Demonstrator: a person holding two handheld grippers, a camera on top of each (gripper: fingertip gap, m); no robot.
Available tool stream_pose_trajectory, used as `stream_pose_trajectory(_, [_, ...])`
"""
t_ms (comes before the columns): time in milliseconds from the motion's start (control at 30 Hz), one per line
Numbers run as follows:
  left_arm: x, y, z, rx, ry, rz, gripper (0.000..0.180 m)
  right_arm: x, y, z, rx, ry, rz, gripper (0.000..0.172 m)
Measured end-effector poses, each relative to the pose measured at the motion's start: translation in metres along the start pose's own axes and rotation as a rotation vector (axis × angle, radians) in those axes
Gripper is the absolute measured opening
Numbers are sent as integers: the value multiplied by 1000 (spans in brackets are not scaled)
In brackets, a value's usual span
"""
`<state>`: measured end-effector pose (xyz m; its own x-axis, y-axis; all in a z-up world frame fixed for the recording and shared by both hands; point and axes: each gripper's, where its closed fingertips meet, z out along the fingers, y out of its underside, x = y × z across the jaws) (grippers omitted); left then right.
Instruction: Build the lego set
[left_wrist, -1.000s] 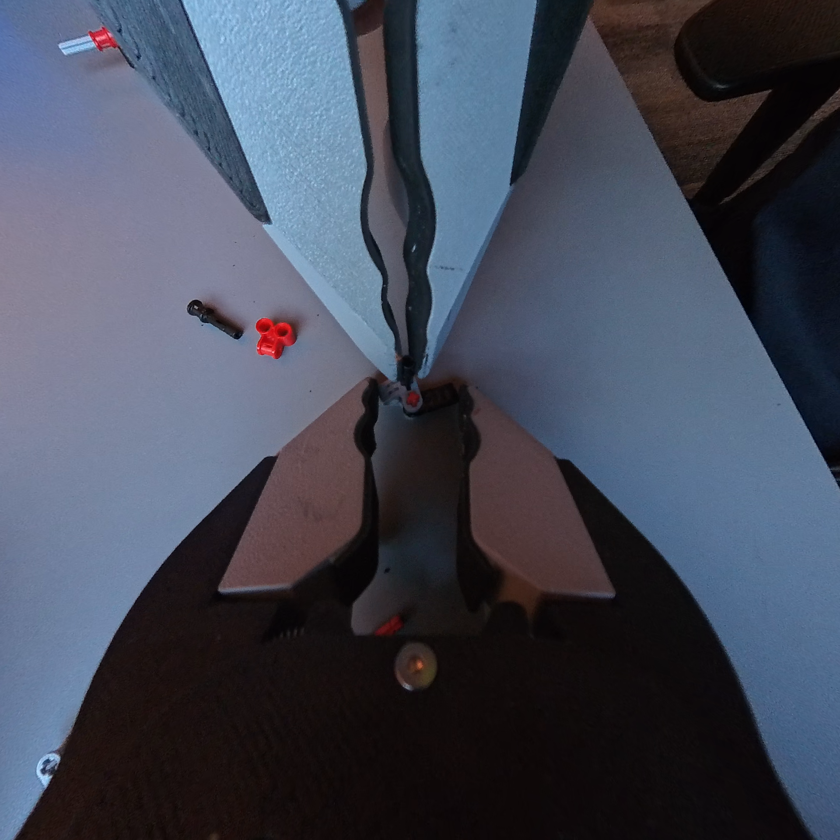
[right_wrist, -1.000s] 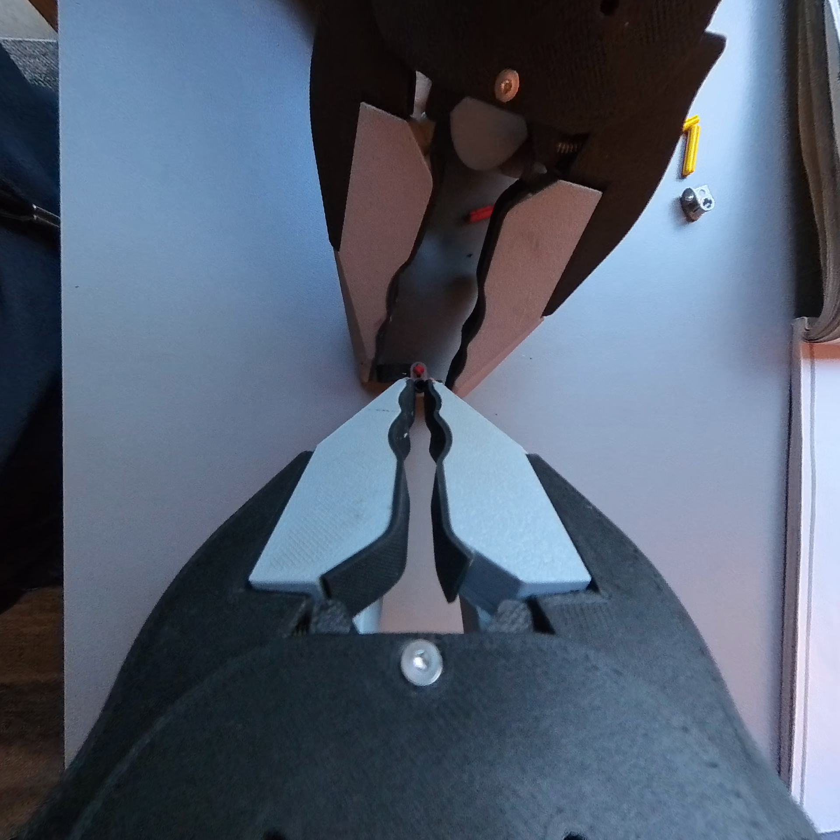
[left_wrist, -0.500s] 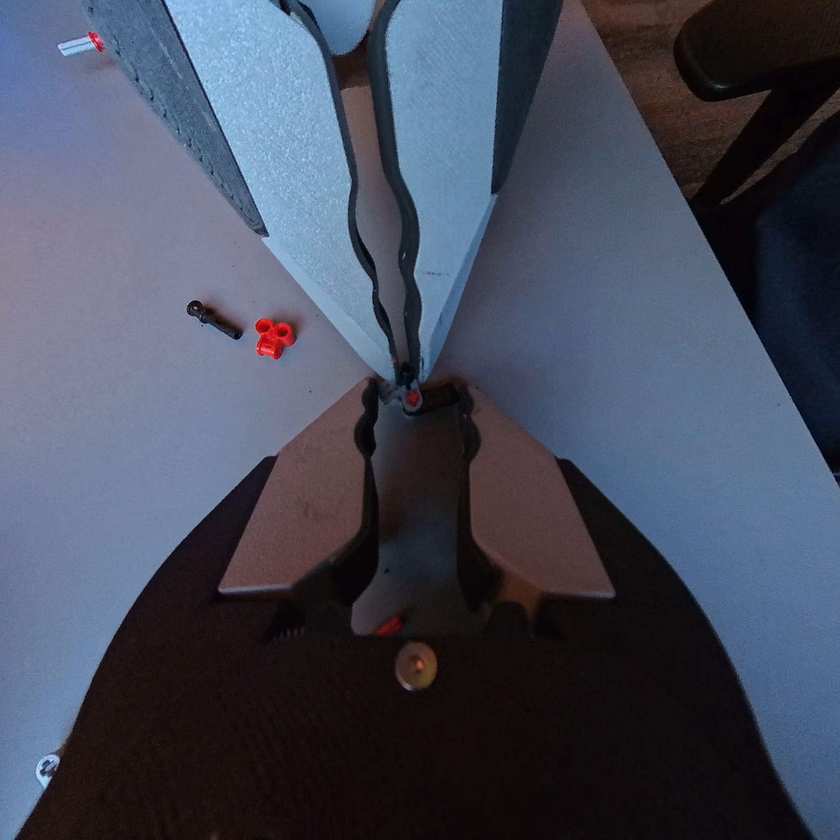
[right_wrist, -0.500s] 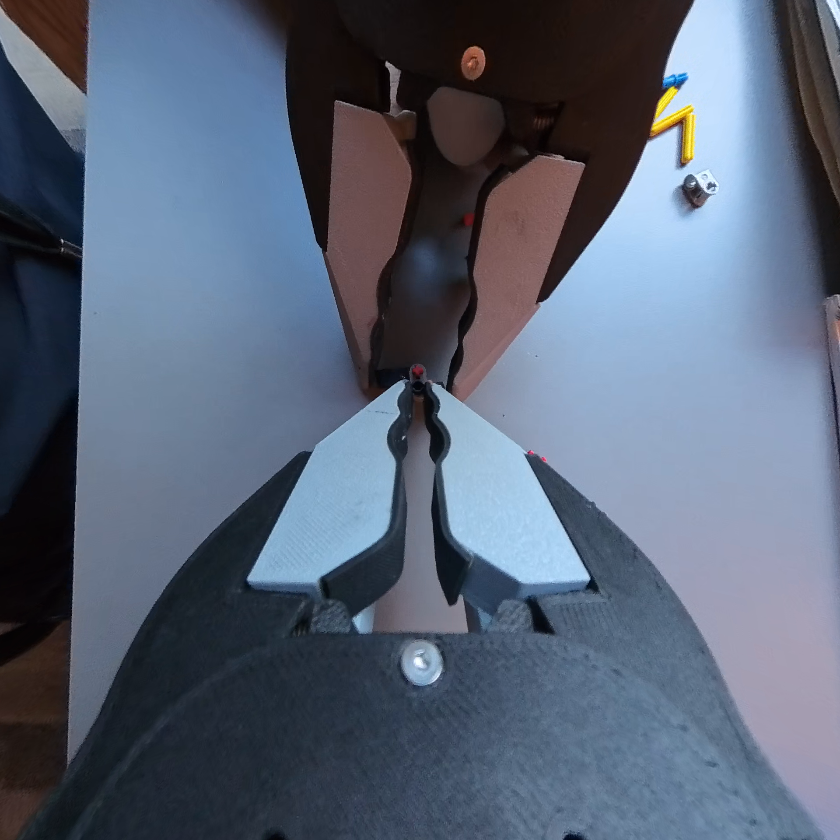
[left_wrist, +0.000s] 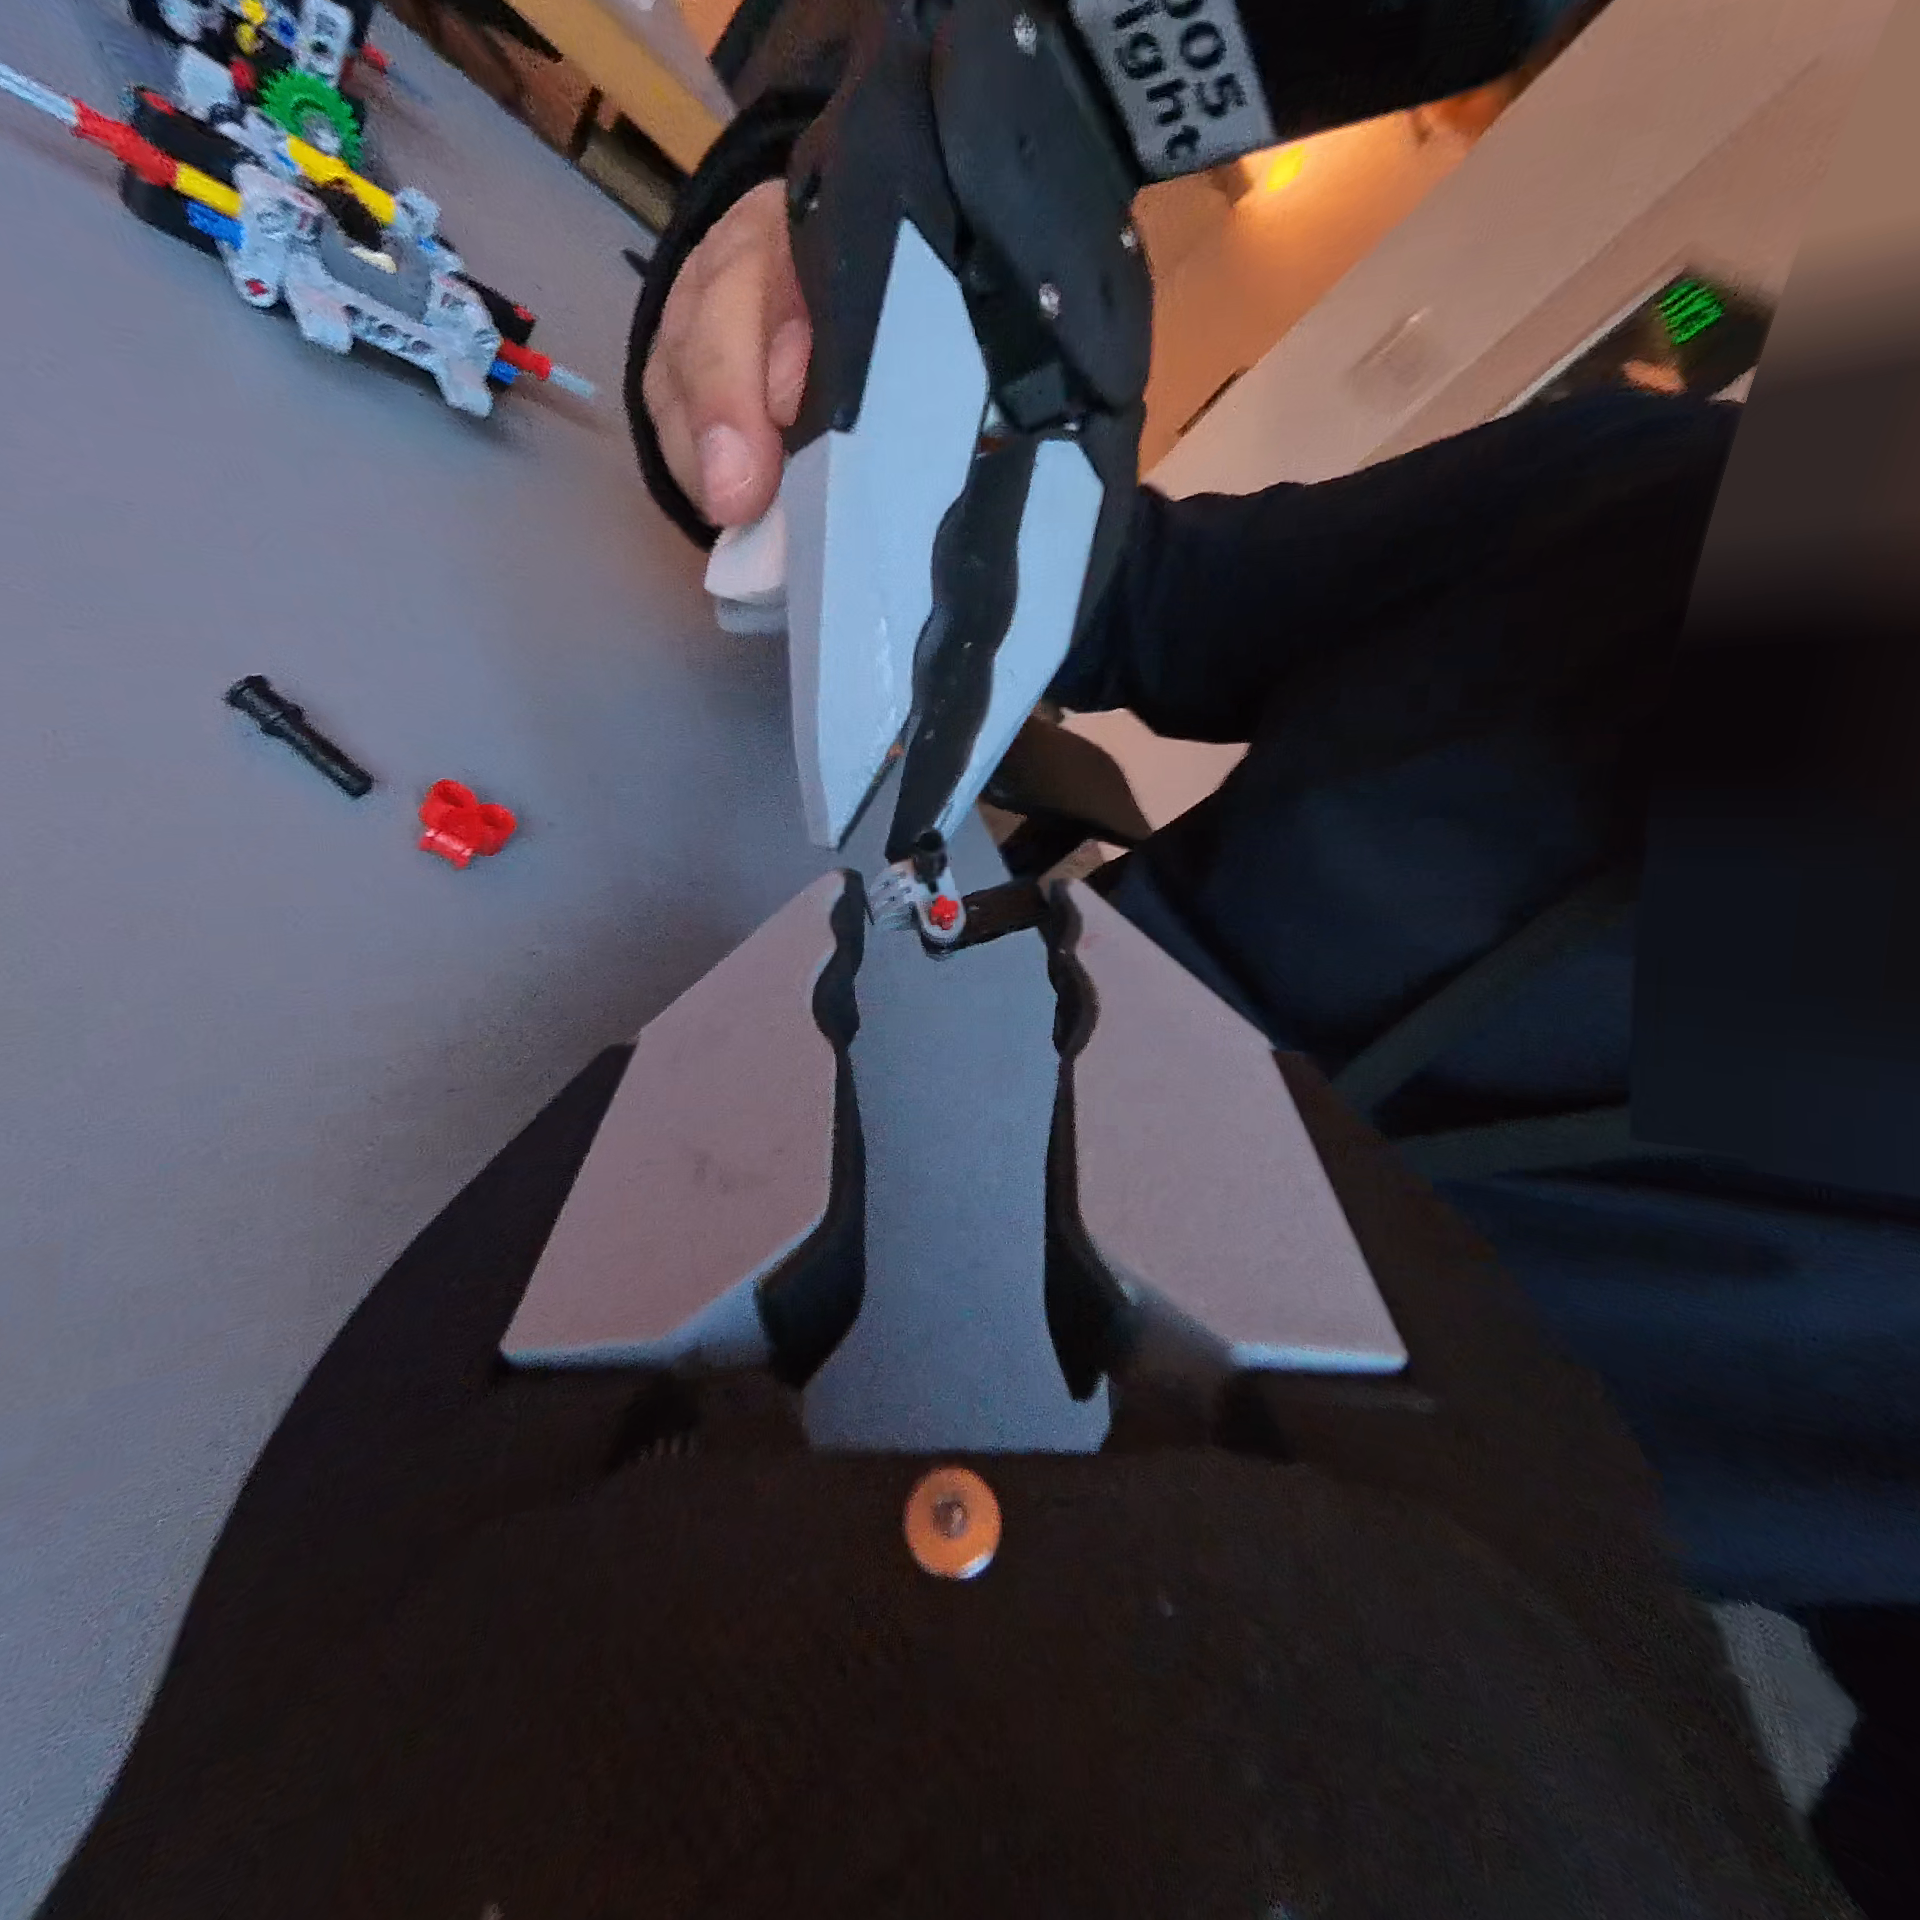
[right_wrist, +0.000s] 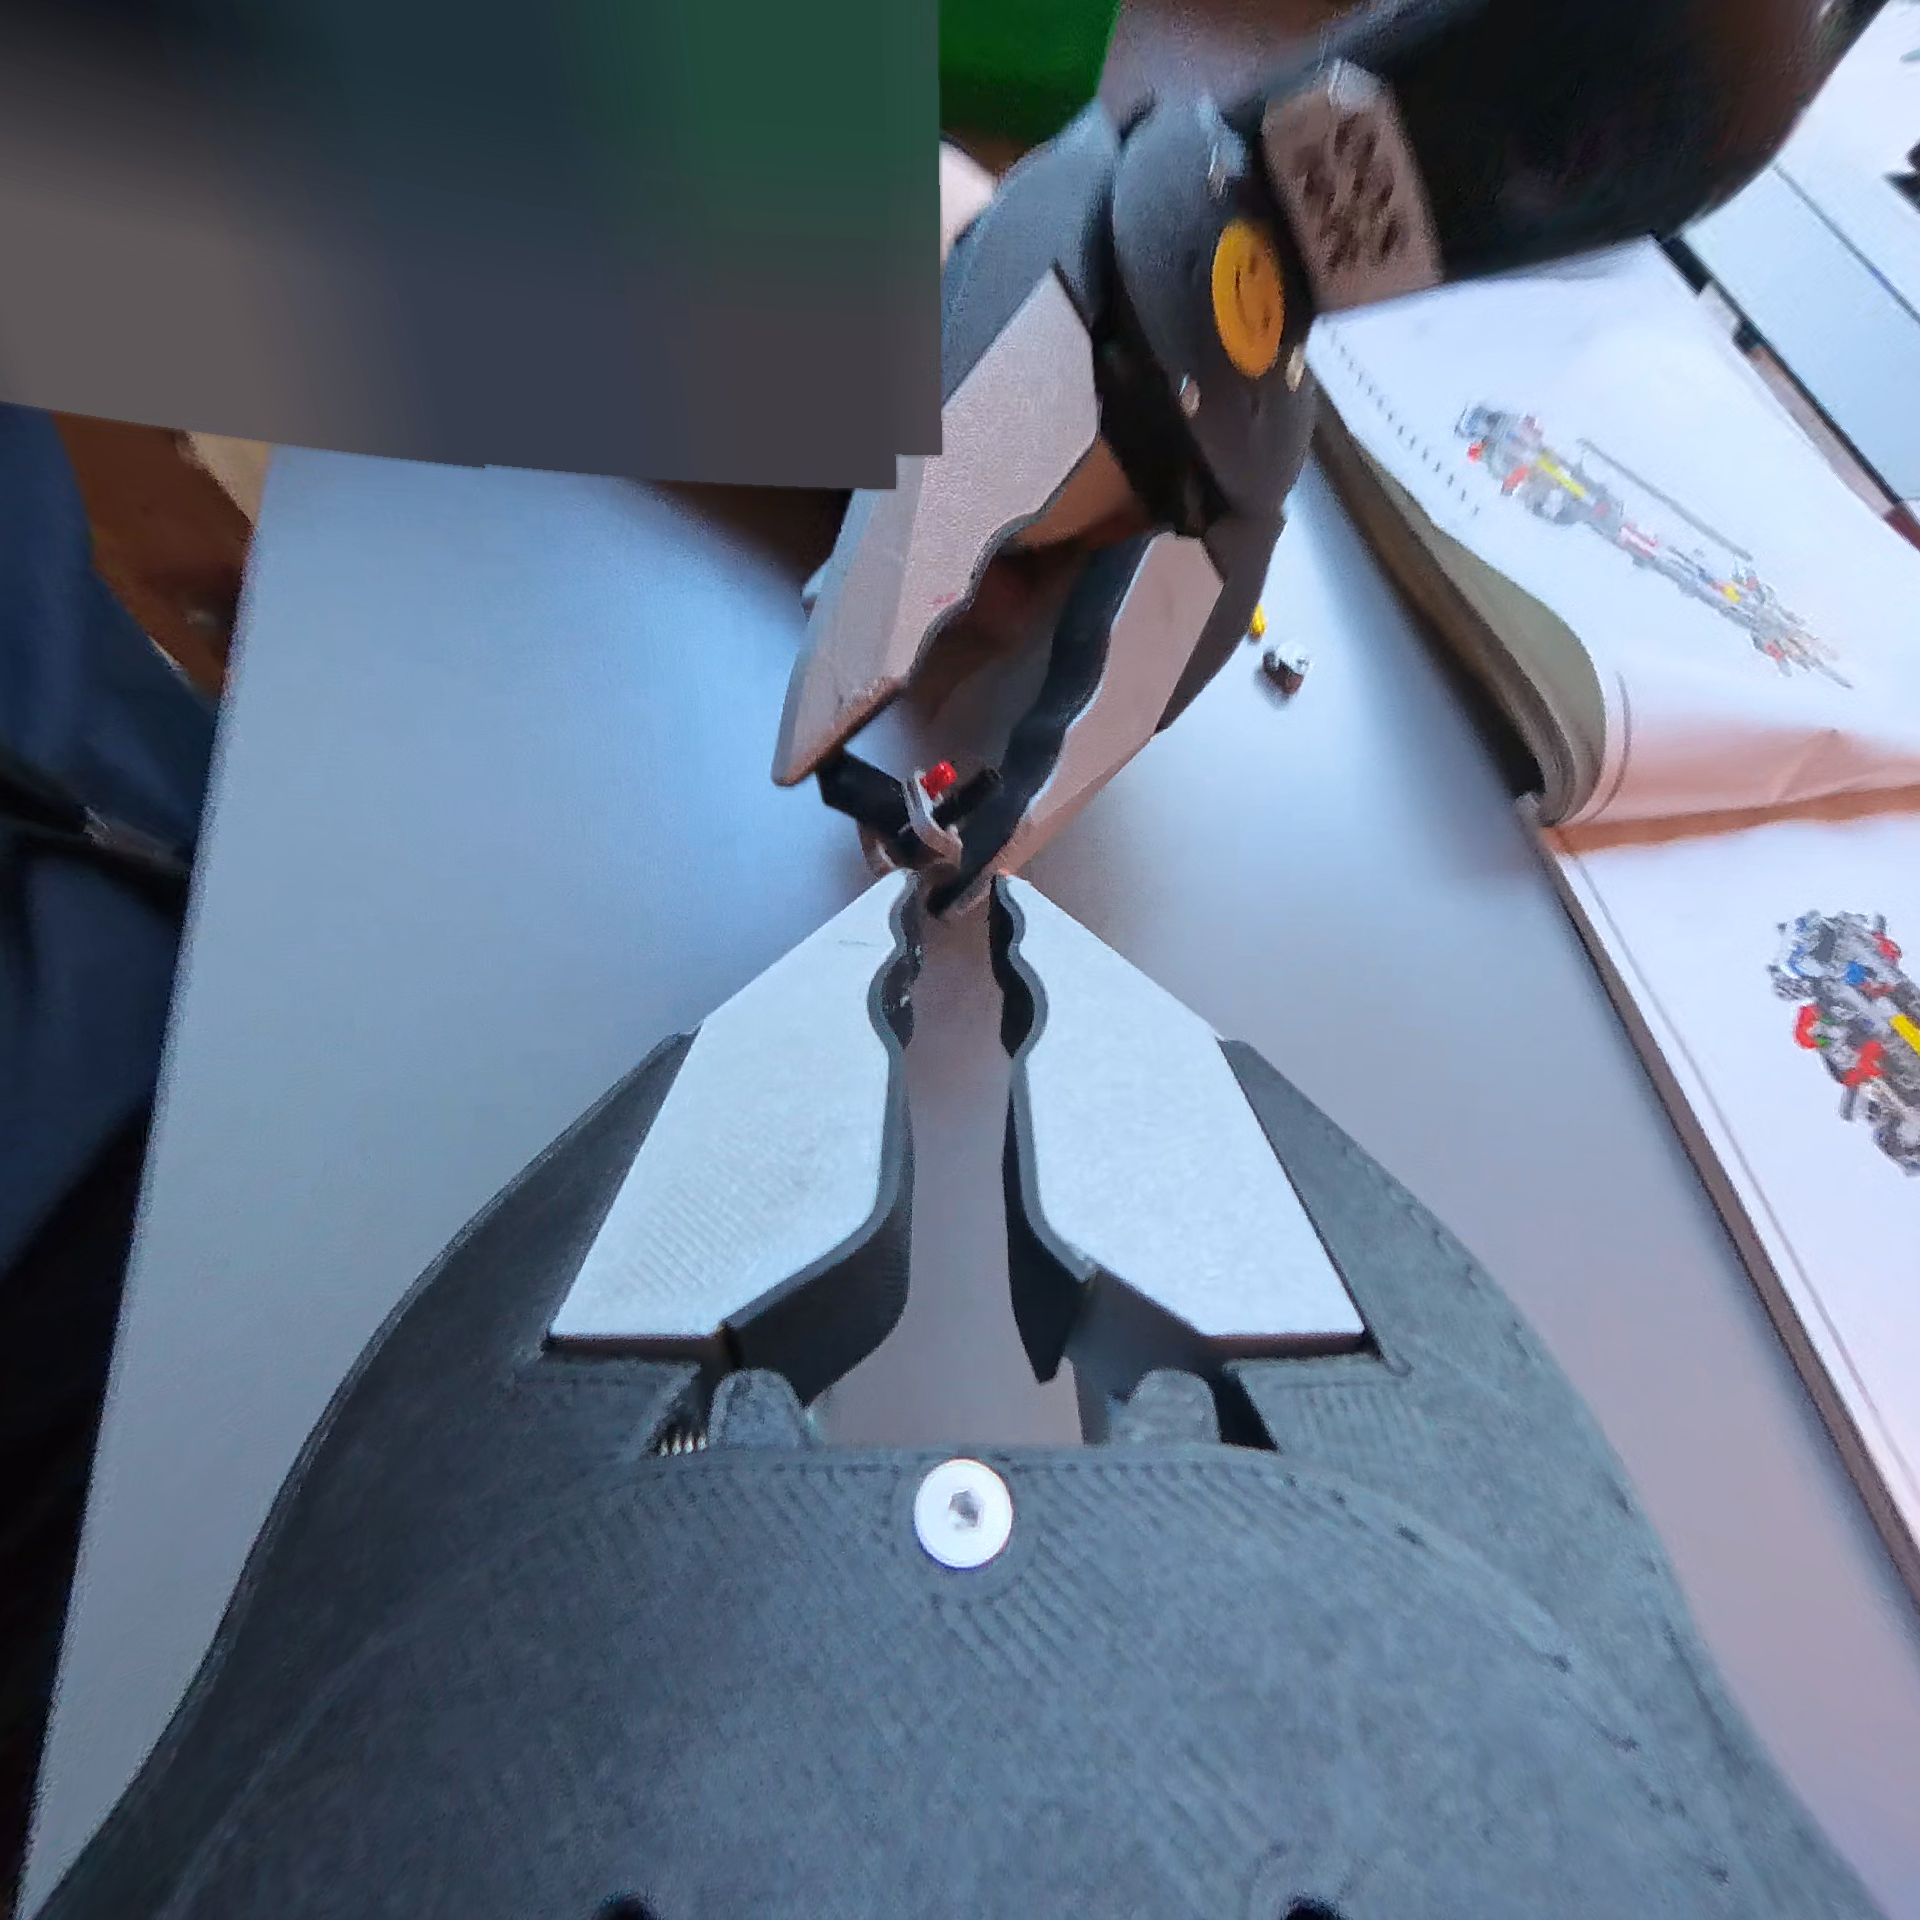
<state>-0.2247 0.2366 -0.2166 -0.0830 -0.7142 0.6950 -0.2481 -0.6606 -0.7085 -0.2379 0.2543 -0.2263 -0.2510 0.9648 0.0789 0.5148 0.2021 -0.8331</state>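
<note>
Right tool (right_wrist: 953, 888) has just eased its tips apart, off the black pin (left_wrist: 928, 844). Left tool (left_wrist: 951, 899) is still pinching the grey-n-black assy (left_wrist: 899, 891), held up off the surface (left_wrist: 312, 1039).

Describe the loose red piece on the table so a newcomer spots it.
On the grey table, left of the left gripper, two loose parts lie together. The red piece is right of the black pin: stubby, with clustered barrels, not a thin rod.

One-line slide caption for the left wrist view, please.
Left gripper grips a small grey-and-black brick assembly, right gripper touching it from above.
</note>
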Motion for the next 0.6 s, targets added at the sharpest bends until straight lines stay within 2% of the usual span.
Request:
stream_pose_trajectory(200, [14,-3,-2,41,130,-51,34,3,-13,-8,99,-98,85,14])
stream_pose_trajectory(300, [10,-5,-3,50,122,-72,33,1,-18,-5,134,-134,107,9])
stream_pose_trajectory(400, [-4,1,0,-9,-20,-12,33,-2,-20,1,150,-264,236,13])
stream_pose_trajectory(433, [-11,4,0,-39,-90,30,33,0,-16,4,143,-279,263,12])
stream_pose_trajectory(500, [-23,9,-2,-106,-218,121,33,5,-6,10,122,-279,287,0])
stream_pose_trajectory(600, [-38,20,-3,-218,-376,240,34,6,6,16,78,-290,298,0])
